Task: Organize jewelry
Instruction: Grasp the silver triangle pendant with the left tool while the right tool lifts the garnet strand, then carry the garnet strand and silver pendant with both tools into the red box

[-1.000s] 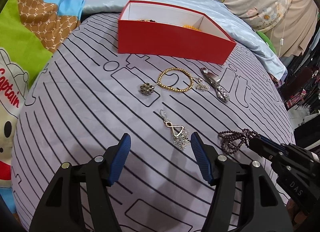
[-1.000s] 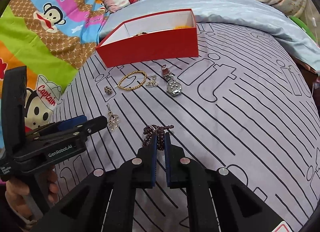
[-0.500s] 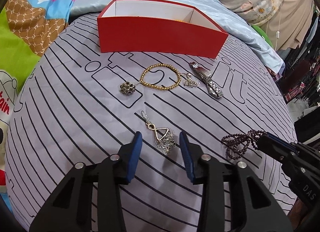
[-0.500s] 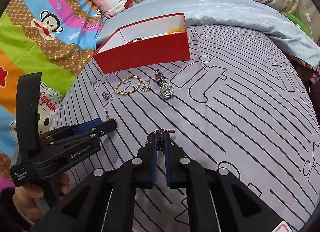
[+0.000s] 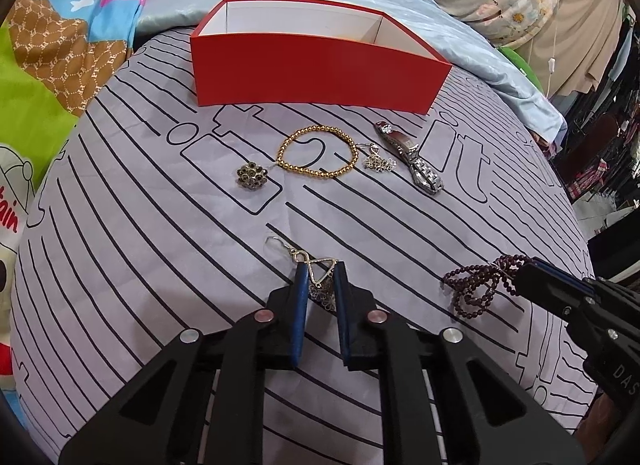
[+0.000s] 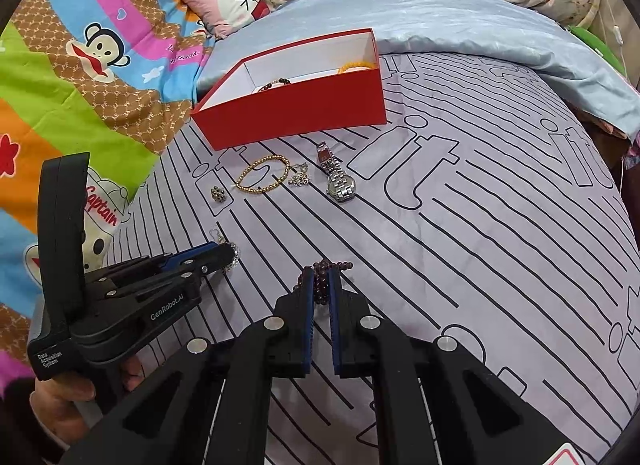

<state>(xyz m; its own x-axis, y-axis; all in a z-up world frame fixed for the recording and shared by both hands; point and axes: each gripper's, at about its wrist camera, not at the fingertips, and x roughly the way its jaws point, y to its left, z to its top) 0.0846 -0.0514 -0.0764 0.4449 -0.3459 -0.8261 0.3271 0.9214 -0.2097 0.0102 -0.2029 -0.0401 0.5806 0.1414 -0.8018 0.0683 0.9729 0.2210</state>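
My left gripper [image 5: 320,271] is shut on a silver drop earring [image 5: 318,281] lying on the grey lined bedspread; its hook sticks out ahead of the pads. It also shows in the right wrist view [image 6: 228,257]. My right gripper [image 6: 320,275] is shut on a dark purple bead bracelet [image 6: 322,285], also seen in the left wrist view [image 5: 478,285]. A red box [image 5: 312,69] with white inside stands at the back; a dark bead bracelet [image 6: 276,83] and an orange one [image 6: 358,65] lie in it.
In front of the box lie a dark flower brooch [image 5: 251,176], a gold bead bracelet [image 5: 318,155], a small silver earring [image 5: 378,161] and a silver watch [image 5: 410,159]. A colourful cartoon blanket [image 6: 80,65] lies left, a blue sheet [image 6: 480,25] behind.
My left gripper moved forward over the drop earring and closed from wide open onto it. The right gripper stayed shut on the purple bracelet and hardly moved.
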